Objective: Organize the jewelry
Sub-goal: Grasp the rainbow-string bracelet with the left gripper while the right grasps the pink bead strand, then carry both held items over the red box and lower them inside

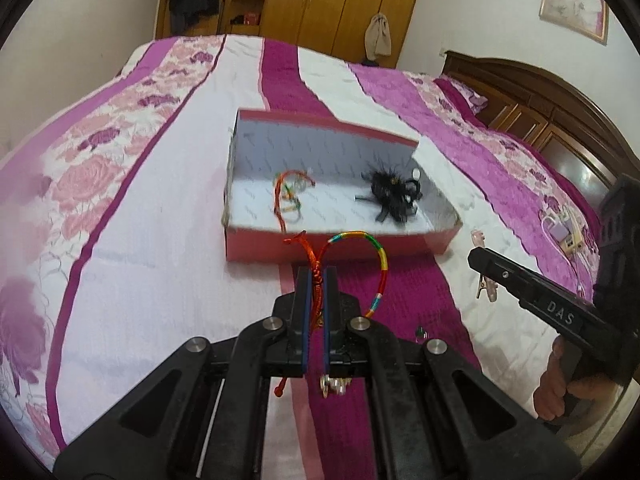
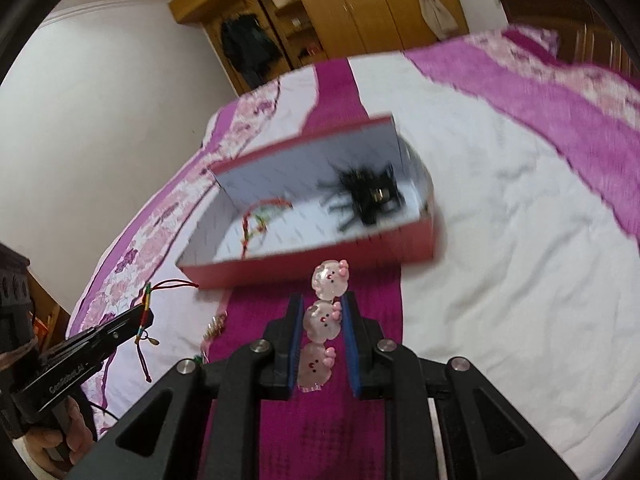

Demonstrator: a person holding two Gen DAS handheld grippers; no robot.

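Gripping a braided cord bracelet [image 1: 362, 258] by its red knotted part, the left gripper [image 1: 319, 280] has its 2 blue-lined fingers [image 1: 306, 300] drawn close together, with the bracelet's rainbow-coloured loop arching up and to the right of the tips and a red end and small metal charms hanging below the fingers. It sits above the bedspread [image 1: 160, 208], just short of the near wall of the red box [image 1: 332, 246]. The box lies open on the magenta stripe of the bed and has a white inside; in it are another orange and green cord bracelet [image 1: 290, 196] on the left and a black feathery hair piece [image 1: 394, 196] on the right, well apart from each other. From the right wrist view, the right gripper [image 2: 322, 320] holds a hair clip [image 2: 322, 320] carrying 3 pale pink pig-like figures in a row; the middle figure is pinched between the fingers, 1 sticks out beyond the tips toward the box and 1 sits further back. This gripper is also just before the box's near wall. That view is blurred, so the box contents look smeared. Between the 2 grippers, a small trinket [image 2: 216, 325] lies on the bedspread; I cannot tell what it is. A wooden wardrobe [image 1: 340, 0] stands beyond the bed.
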